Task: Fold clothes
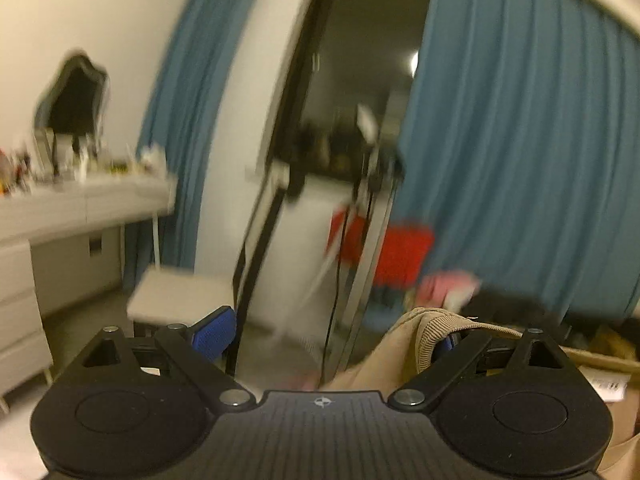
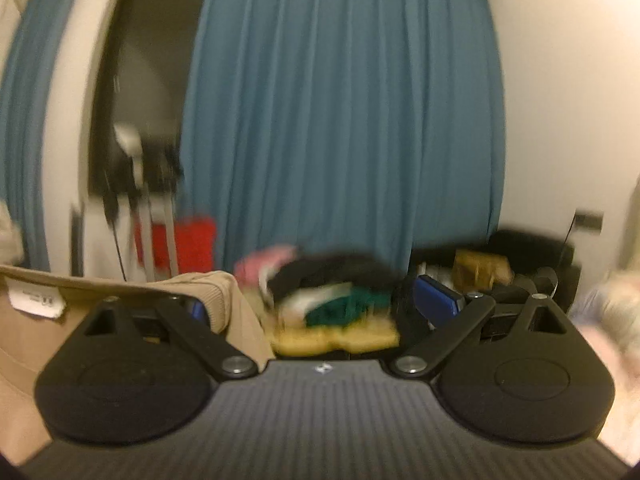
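Observation:
A tan ribbed garment [image 1: 416,344] hangs over the right finger of my left gripper [image 1: 328,336], whose jaws stand wide apart. In the right wrist view the same tan garment [image 2: 216,300] drapes over the left finger of my right gripper [image 2: 320,304], also wide open; its white label [image 2: 36,300] shows at the left. The cloth is hooked on one finger of each gripper, not pinched. Both views are blurred by motion.
Blue curtains [image 2: 340,120] and a dark glass door [image 1: 360,80] fill the background. A pile of mixed clothes [image 2: 328,292] lies ahead on a yellow surface. A white dresser [image 1: 60,216] with clutter stands at the left, a white stool [image 1: 180,296] beside it, and a red item [image 1: 400,252] behind.

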{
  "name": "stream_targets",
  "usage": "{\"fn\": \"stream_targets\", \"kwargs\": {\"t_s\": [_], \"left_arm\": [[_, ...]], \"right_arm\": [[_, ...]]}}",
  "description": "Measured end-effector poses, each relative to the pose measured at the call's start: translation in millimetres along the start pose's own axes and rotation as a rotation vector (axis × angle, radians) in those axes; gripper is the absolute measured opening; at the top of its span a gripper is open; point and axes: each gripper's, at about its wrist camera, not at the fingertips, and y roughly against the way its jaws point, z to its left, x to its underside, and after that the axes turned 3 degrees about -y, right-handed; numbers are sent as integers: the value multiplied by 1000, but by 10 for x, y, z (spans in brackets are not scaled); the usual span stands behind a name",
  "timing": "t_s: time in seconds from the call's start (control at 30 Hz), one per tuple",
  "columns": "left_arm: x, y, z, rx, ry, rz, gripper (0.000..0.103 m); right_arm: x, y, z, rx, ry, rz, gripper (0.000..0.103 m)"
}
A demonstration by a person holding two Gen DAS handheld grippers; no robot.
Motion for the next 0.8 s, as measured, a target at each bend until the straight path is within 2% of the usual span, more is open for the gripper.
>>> {"fn": "stream_targets", "kwargs": {"t_s": [0.07,0.17,0.2,0.23,0.3,0.37,0.47,0.6,0.67,0.8], "left_arm": [[314,-551,13,9,-14,104,95],[717,-1244,120,39,-12,266,95],[860,-1413,148,61,-8,332,97],[1007,-1609,157,101,-15,430,99],[1173,-1824,161,146,-55,574,99],[1284,-1891,172,156,-103,657,100],[1199,-1536,229,163,-143,609,101],[1078,-1050,307,172,-195,540,103],[953,-578,338,179,-194,467,103],[946,321,419,164,-193,334,103]], "right_arm": [[368,-466,58,-1,-9,101,98],[827,-1013,137,-64,-1,312,98],[972,-1188,163,-88,4,385,98],[1095,-1327,193,-117,24,454,97],[1223,-1462,304,-190,95,560,97],[1245,-1430,387,-239,122,594,97],[1159,-1229,463,-283,87,598,97],[973,-783,454,-293,39,492,97],[902,-472,421,-301,16,433,97],[784,345,198,-311,-44,343,97]]}}
